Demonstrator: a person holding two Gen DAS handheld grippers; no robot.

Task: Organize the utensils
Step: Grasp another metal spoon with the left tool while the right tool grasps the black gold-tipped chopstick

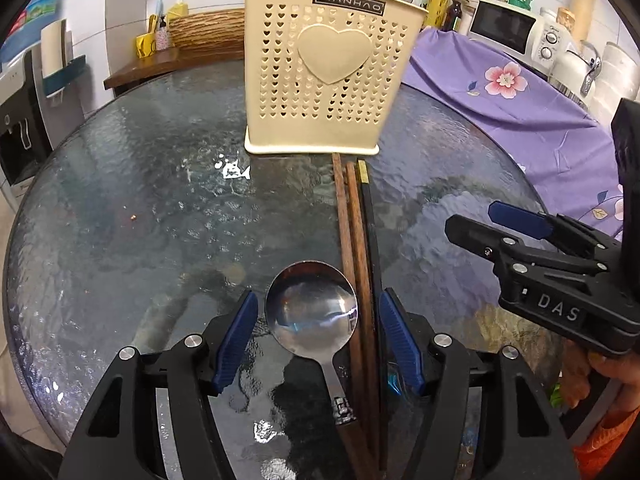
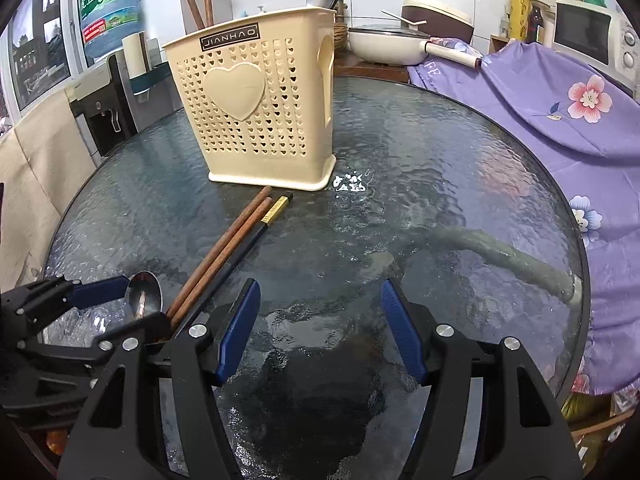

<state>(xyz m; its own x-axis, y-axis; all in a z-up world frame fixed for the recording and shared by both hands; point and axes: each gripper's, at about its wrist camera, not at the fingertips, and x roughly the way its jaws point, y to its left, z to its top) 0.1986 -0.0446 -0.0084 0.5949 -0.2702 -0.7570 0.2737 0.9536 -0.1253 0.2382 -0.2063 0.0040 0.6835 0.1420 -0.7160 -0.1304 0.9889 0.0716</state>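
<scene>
A cream perforated utensil holder (image 1: 326,80) stands on the round glass table (image 1: 140,208), with chopsticks and a spoon sticking out of its top. A steel spoon (image 1: 311,314), two brown chopsticks (image 1: 352,240) and one black chopstick (image 1: 370,248) lie in front of it. My left gripper (image 1: 316,332) is open, its fingers on either side of the spoon bowl and chopsticks, low over the glass. My right gripper (image 2: 320,328) is open and empty over bare glass, to the right of the utensils. The holder (image 2: 260,108), spoon (image 2: 144,294) and chopsticks (image 2: 224,256) also show in the right wrist view.
A purple flowered cloth (image 1: 500,92) drapes over the table's right edge. A microwave (image 1: 508,32), a pan (image 2: 384,46) and a rice cooker (image 2: 436,16) stand on counters behind. A water dispenser (image 2: 108,108) is at far left.
</scene>
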